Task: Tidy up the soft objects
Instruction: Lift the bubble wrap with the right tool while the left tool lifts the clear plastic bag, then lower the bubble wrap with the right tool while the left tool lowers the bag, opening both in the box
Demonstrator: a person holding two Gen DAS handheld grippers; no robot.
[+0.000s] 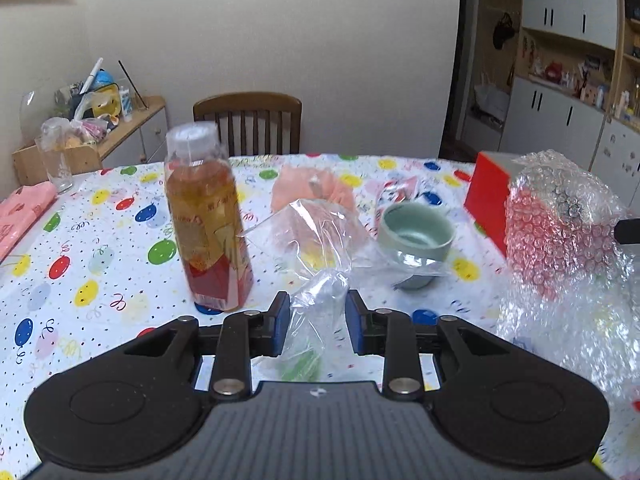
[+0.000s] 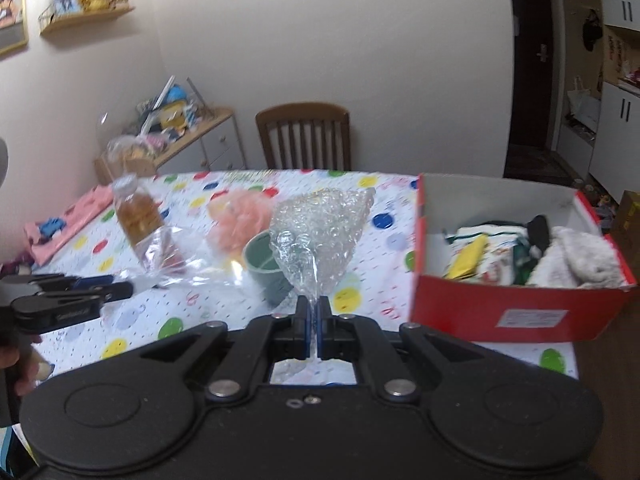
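My left gripper (image 1: pixel 314 320) is open, its blue pads on either side of a crumpled clear plastic bag (image 1: pixel 316 248) that lies on the balloon-print tablecloth. My right gripper (image 2: pixel 314 320) is shut on a sheet of bubble wrap (image 2: pixel 320 232) and holds it up above the table; the bubble wrap also shows at the right of the left wrist view (image 1: pixel 560 232). A red shoebox (image 2: pixel 520 300) at the right holds several soft items, such as a fluffy grey cloth (image 2: pixel 576 256). A pink mesh sponge (image 2: pixel 240 216) lies further back.
A bottle of amber drink (image 1: pixel 208 220) stands left of the bag. A green ceramic cup (image 1: pixel 416 236) sits behind the bag. A pink cloth (image 1: pixel 20 212) lies at the table's left edge beside a glass (image 1: pixel 56 164). A wooden chair (image 1: pixel 248 120) stands at the far side.
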